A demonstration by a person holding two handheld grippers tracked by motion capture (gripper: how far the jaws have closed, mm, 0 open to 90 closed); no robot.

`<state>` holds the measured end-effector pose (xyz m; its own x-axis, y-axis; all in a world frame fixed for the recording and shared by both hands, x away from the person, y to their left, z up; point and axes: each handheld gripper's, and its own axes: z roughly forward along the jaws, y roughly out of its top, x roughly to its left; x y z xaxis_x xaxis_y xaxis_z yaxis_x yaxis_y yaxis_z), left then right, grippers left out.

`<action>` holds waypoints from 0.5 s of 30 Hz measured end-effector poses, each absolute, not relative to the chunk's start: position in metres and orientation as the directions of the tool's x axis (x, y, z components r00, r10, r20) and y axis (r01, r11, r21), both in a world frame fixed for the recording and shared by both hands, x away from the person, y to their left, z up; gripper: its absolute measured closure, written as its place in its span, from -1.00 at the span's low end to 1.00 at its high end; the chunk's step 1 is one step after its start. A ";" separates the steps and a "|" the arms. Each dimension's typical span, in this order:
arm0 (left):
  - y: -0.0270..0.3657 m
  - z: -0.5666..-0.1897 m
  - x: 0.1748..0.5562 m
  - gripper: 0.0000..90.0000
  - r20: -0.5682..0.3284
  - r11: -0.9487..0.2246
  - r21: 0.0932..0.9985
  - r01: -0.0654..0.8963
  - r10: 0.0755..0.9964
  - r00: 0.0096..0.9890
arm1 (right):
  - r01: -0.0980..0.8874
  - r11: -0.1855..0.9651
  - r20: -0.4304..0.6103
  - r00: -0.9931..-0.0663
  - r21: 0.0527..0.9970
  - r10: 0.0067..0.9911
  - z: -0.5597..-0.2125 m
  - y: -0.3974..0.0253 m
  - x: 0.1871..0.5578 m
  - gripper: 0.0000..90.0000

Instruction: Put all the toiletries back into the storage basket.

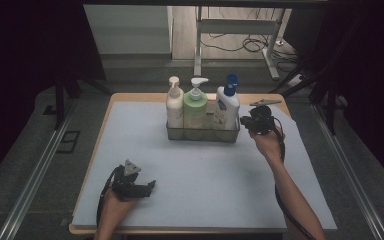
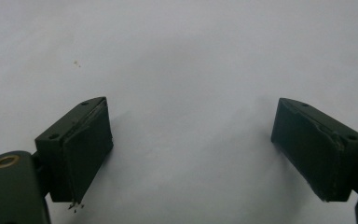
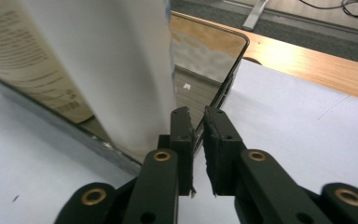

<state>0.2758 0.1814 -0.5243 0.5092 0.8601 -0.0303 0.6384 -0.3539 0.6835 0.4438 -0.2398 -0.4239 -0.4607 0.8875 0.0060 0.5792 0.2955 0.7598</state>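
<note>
High view first, from left to right. Down at the near left, the left gripper lies low over the grey mat on the worktop. It is well apart from everything else. Its own view shows its jaws spread wide with nothing but bare mat between them, so it looks like it is just waiting, out of the way.

Near the back, in the middle, sits a clear tray. Three bottles stand up in it in a row: a cream bottle, then a green bottle, then a white bottle with a blue cap. The tray keeps them close together, so they can all be moved at once and are less likely to tip.

Just beside the tray's right end is the right gripper, held up by a hand that reaches far over the mat. Right gripper view shows why it is there: the two jaws are nearly closed, and the thin tray wall goes down between them. So this gripper is pinching the tray by its edge, right next to the white bottle. A thin wall is easy to pinch — a fat bottle is not.

My guess is that the tray is about to be pulled or slid by this end. One pinched end may let the tray swing, so a slow pull would be safest.
</note>
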 end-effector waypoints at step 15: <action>0.181 -0.524 0.276 -0.73 -0.030 -0.355 0.683 0.638 0.860 0.510 | 0.597 0.270 0.030 -0.442 0.755 0.896 -0.433 -0.230 0.468 0.99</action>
<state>0.2759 0.1815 -0.5242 0.5099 0.8597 -0.0305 0.6385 -0.3545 0.6831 0.4677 -0.2302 -0.4334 -0.4421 0.8965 0.0296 0.5973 0.2696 0.7554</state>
